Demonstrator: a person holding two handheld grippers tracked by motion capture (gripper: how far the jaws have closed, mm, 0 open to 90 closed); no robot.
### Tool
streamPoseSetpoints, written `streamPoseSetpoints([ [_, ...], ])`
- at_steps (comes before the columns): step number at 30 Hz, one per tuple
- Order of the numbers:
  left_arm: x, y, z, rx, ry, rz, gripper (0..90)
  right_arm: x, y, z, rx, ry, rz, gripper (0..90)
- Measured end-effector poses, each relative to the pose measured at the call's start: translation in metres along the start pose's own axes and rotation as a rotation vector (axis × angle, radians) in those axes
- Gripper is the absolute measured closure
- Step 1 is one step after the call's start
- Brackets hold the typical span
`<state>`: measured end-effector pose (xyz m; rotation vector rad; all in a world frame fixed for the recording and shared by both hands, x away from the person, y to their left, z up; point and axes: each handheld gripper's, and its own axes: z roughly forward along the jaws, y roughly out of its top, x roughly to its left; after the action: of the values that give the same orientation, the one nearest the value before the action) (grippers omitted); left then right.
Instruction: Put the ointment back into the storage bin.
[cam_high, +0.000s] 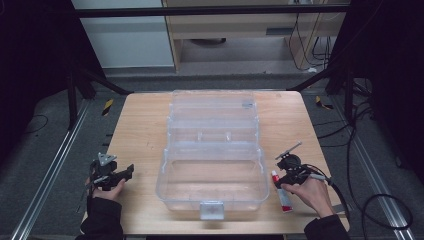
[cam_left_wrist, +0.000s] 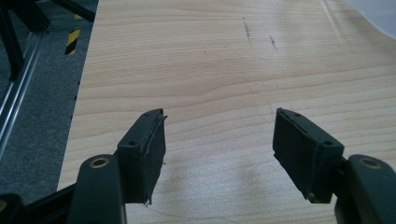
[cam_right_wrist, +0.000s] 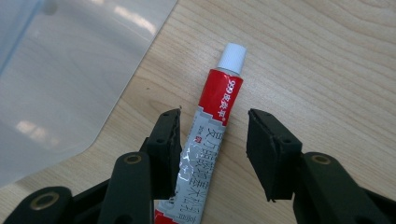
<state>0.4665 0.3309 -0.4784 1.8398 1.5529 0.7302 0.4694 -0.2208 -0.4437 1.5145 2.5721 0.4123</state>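
1 tube (cam_right_wrist: 209, 135) (lying flat), 1 clear box (cam_high: 212, 150)

The tube of ointment (cam_right_wrist: 208, 140) is a small, flat tube, red at the upper part and silver-white below, with dark printed characters along its body and a white screw cap (cam_right_wrist: 232, 58) closed on top; it lies flat on the wooden table (cam_high: 140, 140), near the right edge, just beside the clear plastic box (cam_high: 212, 175) and not touching it; in the high view its cap points away from the person; the body looks a little creased.
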Motion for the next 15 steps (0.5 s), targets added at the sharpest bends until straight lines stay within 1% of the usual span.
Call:
streamPoseSetpoints([
  [2,0.000,0.000,0.000,0.002,-0.001,0.001,34.5,-0.002,0.000,0.004,0.014,0.020,0.023,56.8],
  [4,0.000,0.000,0.000,0.004,-0.002,0.004,34.6,-0.003,-0.001,0.007,0.020,0.003,0.013,57.5],
  [5,0.000,0.000,0.001,0.005,-0.003,0.005,34.6,-0.002,-0.001,0.008,0.030,0.011,0.019,57.6],
  [7,-0.001,0.000,0.001,0.006,-0.005,0.006,34.7,-0.001,-0.001,0.011,0.030,0.016,0.013,58.2],
  [9,-0.001,0.000,0.001,0.007,-0.005,0.008,34.7,-0.001,-0.001,0.013,0.031,0.014,-0.003,58.4],
  [11,-0.001,0.000,0.001,0.009,-0.006,0.009,34.8,0.000,0.000,0.015,0.042,0.016,0.004,59.3],
  [12,-0.001,0.000,0.001,0.011,-0.006,0.010,34.8,-0.001,0.000,0.015,0.040,0.017,-0.003,60.0],
  [15,-0.001,0.000,0.001,0.011,-0.008,0.010,35.0,0.000,0.002,0.018,0.052,0.014,-0.001,62.0],
])
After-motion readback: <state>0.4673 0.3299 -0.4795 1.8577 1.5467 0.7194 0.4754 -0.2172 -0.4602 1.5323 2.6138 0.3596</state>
